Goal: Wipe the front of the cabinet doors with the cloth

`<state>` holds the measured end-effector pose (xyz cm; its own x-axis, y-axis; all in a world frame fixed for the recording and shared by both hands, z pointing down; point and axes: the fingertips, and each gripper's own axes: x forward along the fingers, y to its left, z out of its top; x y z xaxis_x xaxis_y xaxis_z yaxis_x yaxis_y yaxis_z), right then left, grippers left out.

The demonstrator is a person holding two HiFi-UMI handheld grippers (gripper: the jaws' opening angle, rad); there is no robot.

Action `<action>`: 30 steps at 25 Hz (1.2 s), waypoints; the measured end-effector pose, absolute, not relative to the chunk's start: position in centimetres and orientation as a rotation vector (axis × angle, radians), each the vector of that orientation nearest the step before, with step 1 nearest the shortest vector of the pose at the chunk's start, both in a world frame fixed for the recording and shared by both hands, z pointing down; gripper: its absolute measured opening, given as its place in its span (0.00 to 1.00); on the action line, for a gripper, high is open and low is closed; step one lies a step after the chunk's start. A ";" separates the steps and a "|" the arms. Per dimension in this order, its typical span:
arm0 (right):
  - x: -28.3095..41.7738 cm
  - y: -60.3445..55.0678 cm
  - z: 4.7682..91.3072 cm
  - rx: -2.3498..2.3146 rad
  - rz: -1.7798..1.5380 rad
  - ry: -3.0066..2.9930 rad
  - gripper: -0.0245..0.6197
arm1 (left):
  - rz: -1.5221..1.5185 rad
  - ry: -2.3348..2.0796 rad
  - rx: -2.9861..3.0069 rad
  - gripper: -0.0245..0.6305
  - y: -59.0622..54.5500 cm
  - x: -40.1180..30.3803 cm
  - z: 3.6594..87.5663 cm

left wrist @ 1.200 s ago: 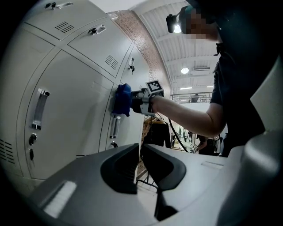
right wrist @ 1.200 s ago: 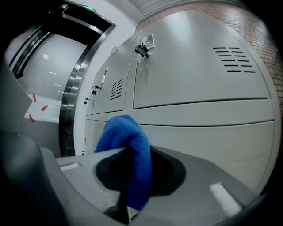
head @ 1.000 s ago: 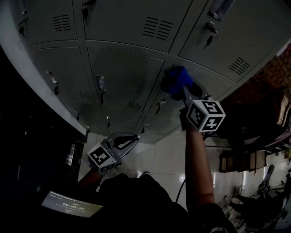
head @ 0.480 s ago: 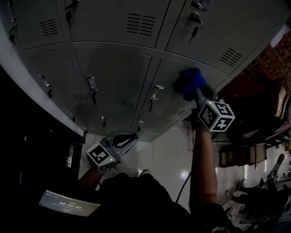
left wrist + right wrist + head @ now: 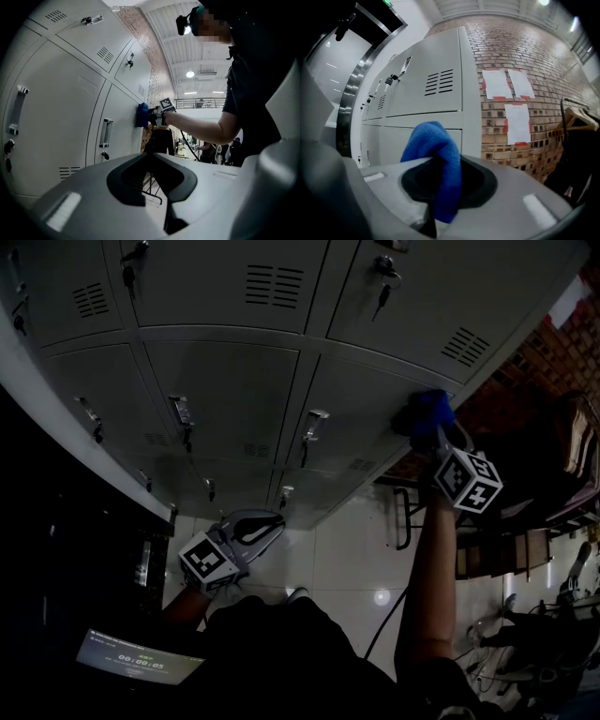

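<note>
Blue cloth [image 5: 434, 149] is pinched in right gripper [image 5: 440, 190] and pressed to cabinet door [image 5: 361, 395] ahead. Cabinet edge lies just right of it, so cloth may be dragged off or snagged. Left gripper [image 5: 251, 532] is closed and empty.

Right gripper [image 5: 429, 426] outstretched, clamped; left gripper [image 5: 269, 522] low, closed.
</note>
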<state>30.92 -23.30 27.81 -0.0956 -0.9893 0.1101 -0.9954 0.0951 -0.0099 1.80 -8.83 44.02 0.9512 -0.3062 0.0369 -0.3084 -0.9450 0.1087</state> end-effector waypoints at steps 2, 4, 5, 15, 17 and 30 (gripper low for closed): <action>32.1 -23.0 27.8 2.094 0.149 -2.260 0.15 | 0.037 -0.479 2.991 0.07 -8.7 1.8 43.9; 33.2 -22.8 27.8 2.118 0.149 -2.241 0.15 | 0.046 -0.484 2.990 0.07 -8.5 1.7 44.1; 33.6 -22.7 27.8 2.130 0.146 -2.228 0.15 | 0.046 -0.485 2.989 0.07 -8.4 1.6 44.2; 32.0 -21.1 28.8 2.157 0.165 -2.255 0.15 | 0.022 -0.504 2.988 0.05 -7.9 0.8 44.3; 29.6 -20.8 29.0 2.108 0.168 -2.310 0.15 | 0.029 -0.517 2.986 0.05 -8.0 0.6 44.3; 14.4 -23.6 31.5 1.744 0.175 -2.528 0.15 | 0.010 -0.569 2.970 0.04 -8.4 -1.7 44.2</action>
<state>14.44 -23.62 31.49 -0.3560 -0.9270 0.1181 -0.9344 0.3517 -0.0566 -1.72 -8.40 44.25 0.9295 -0.3678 0.0284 -0.3686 -0.9226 0.1139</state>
